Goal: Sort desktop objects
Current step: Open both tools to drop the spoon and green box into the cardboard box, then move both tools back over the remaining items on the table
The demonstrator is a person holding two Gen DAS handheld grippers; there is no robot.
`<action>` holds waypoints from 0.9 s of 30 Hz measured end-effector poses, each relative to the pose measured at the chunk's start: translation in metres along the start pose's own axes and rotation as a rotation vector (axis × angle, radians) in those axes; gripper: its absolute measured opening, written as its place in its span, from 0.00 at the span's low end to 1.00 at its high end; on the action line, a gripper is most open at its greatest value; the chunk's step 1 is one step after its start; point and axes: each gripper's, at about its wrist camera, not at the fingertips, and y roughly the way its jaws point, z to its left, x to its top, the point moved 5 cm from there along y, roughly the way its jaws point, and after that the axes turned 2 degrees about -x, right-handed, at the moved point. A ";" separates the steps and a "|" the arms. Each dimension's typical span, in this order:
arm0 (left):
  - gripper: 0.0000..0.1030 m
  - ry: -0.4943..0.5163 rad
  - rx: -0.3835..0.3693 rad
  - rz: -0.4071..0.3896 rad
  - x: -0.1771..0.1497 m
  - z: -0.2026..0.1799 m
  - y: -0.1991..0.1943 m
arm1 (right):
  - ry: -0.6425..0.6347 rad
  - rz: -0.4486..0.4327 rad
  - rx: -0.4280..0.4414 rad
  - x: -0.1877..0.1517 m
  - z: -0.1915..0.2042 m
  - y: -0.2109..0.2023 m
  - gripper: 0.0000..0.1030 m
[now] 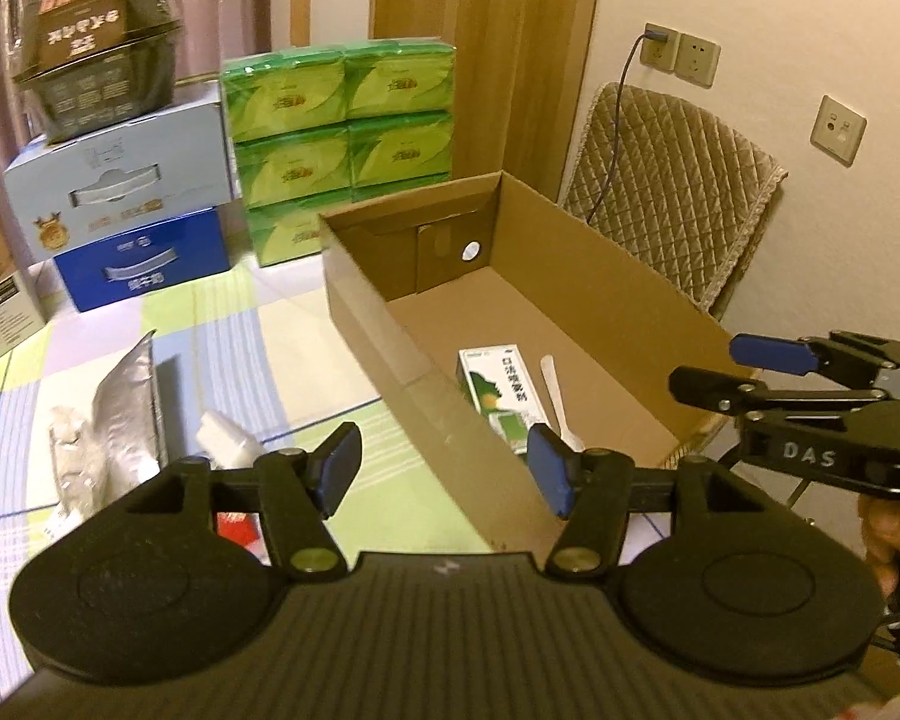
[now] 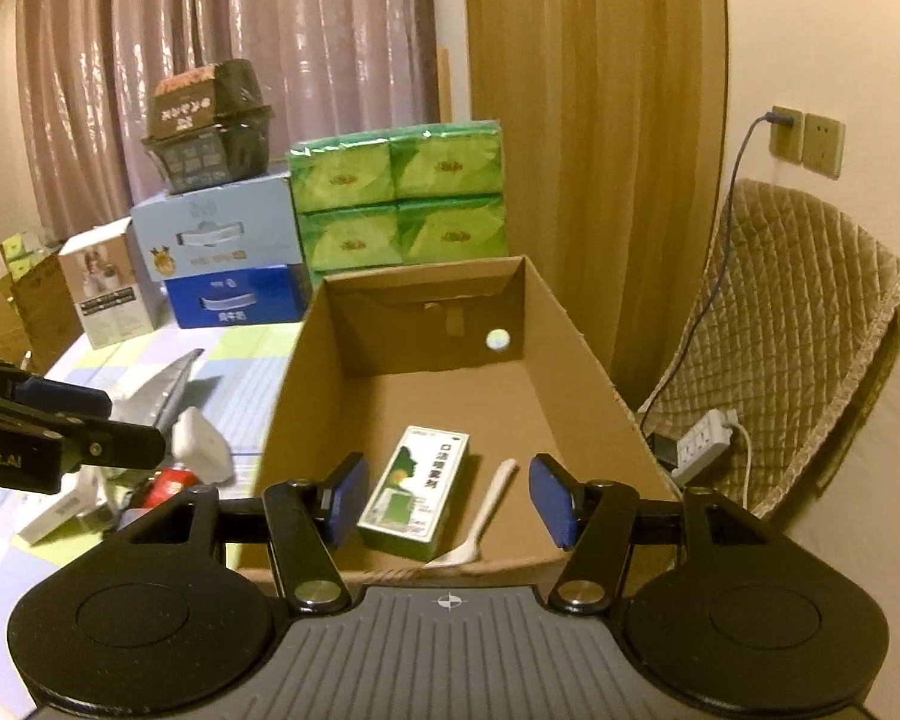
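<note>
An open cardboard box (image 1: 600, 300) (image 2: 570, 360) stands on the checked tablecloth. On its floor lie a green-and-white medicine carton (image 1: 501, 396) (image 2: 417, 489) and a white plastic spoon (image 1: 555, 390) (image 2: 486, 510). My left gripper (image 1: 444, 474) (image 2: 114, 423) hovers open over the box's near left wall, holding nothing. My right gripper (image 2: 450, 504) (image 1: 726, 369) hangs open above the box's near end; the carton shows between its fingers, untouched. Left of the box lie a silver foil pouch (image 1: 120, 408) (image 2: 162, 387), a white object (image 1: 228, 444) (image 2: 201, 444) and a red item (image 1: 237, 525) (image 2: 171, 486).
Behind the box stand stacked green tissue packs (image 1: 342, 138), two blue cartons (image 1: 126, 198) topped by a black bowl pack (image 1: 102, 60), and a small white carton (image 2: 111, 288). A quilted chair (image 2: 798, 330) and a power strip (image 2: 705, 441) are at the right, by the wall.
</note>
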 end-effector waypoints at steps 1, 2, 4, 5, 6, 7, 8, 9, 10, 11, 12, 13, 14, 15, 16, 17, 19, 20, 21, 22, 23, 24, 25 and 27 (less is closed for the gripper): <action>0.57 -0.002 0.005 -0.003 -0.003 0.001 -0.005 | 0.003 -0.001 0.005 0.000 0.003 -0.004 0.56; 0.58 -0.005 0.009 -0.005 -0.005 0.003 -0.009 | 0.003 -0.002 0.010 0.000 0.007 -0.009 0.56; 0.60 -0.017 0.015 -0.006 -0.010 0.006 -0.019 | -0.003 -0.006 0.020 0.000 0.015 -0.017 0.58; 0.61 -0.019 0.019 -0.009 -0.012 0.007 -0.023 | -0.007 -0.007 0.026 -0.001 0.020 -0.021 0.59; 0.65 -0.023 0.024 -0.011 -0.015 0.009 -0.027 | -0.009 -0.008 0.030 -0.001 0.024 -0.024 0.62; 0.68 -0.026 0.031 -0.012 -0.017 0.011 -0.031 | -0.013 -0.010 0.035 -0.002 0.029 -0.027 0.65; 0.69 -0.028 0.035 -0.014 -0.020 0.012 -0.036 | -0.016 -0.011 0.039 -0.002 0.033 -0.030 0.67; 0.72 -0.030 0.039 -0.016 -0.023 0.014 -0.041 | -0.019 -0.013 0.044 -0.002 0.037 -0.033 0.72; 0.76 -0.033 0.042 -0.018 -0.025 0.016 -0.045 | -0.021 -0.014 0.047 -0.003 0.041 -0.037 0.77; 0.79 -0.036 0.048 -0.020 -0.028 0.018 -0.050 | -0.022 -0.017 0.053 -0.004 0.046 -0.041 0.80; 0.82 -0.038 0.054 -0.023 -0.033 0.020 -0.056 | -0.025 -0.019 0.058 -0.005 0.050 -0.044 0.85; 0.85 -0.040 0.059 -0.028 -0.037 0.023 -0.061 | -0.030 -0.022 0.063 -0.005 0.055 -0.048 0.90; 0.86 -0.045 0.064 -0.031 -0.044 0.026 -0.068 | -0.036 -0.026 0.067 -0.006 0.060 -0.052 0.93; 0.89 -0.049 0.068 -0.031 -0.049 0.029 -0.073 | -0.041 -0.029 0.070 -0.007 0.064 -0.055 0.97; 0.92 -0.053 0.075 -0.031 -0.056 0.034 -0.079 | -0.044 -0.032 0.076 -0.009 0.069 -0.058 0.98; 0.93 -0.059 0.084 -0.031 -0.063 0.038 -0.084 | -0.048 -0.033 0.084 -0.010 0.074 -0.060 0.98; 0.99 -0.070 0.102 -0.026 -0.076 0.048 -0.095 | -0.053 -0.029 0.100 -0.013 0.084 -0.063 0.98; 0.99 -0.076 0.110 -0.023 -0.083 0.053 -0.101 | -0.054 -0.027 0.109 -0.015 0.089 -0.065 0.98; 0.99 -0.082 0.120 -0.020 -0.089 0.058 -0.106 | -0.055 -0.026 0.119 -0.016 0.094 -0.066 0.98; 0.99 -0.087 0.133 -0.019 -0.096 0.064 -0.113 | -0.055 -0.025 0.128 -0.017 0.099 -0.067 0.98; 0.99 -0.090 0.145 -0.020 -0.101 0.069 -0.118 | -0.056 -0.023 0.140 -0.018 0.105 -0.068 0.98; 0.99 -0.095 0.159 -0.018 -0.108 0.075 -0.123 | -0.057 -0.020 0.149 -0.019 0.109 -0.069 0.98; 0.99 -0.100 0.171 -0.017 -0.113 0.080 -0.128 | -0.059 -0.018 0.159 -0.021 0.114 -0.070 0.98; 0.99 -0.111 0.191 -0.014 -0.122 0.091 -0.136 | -0.069 -0.012 0.179 -0.023 0.124 -0.071 0.98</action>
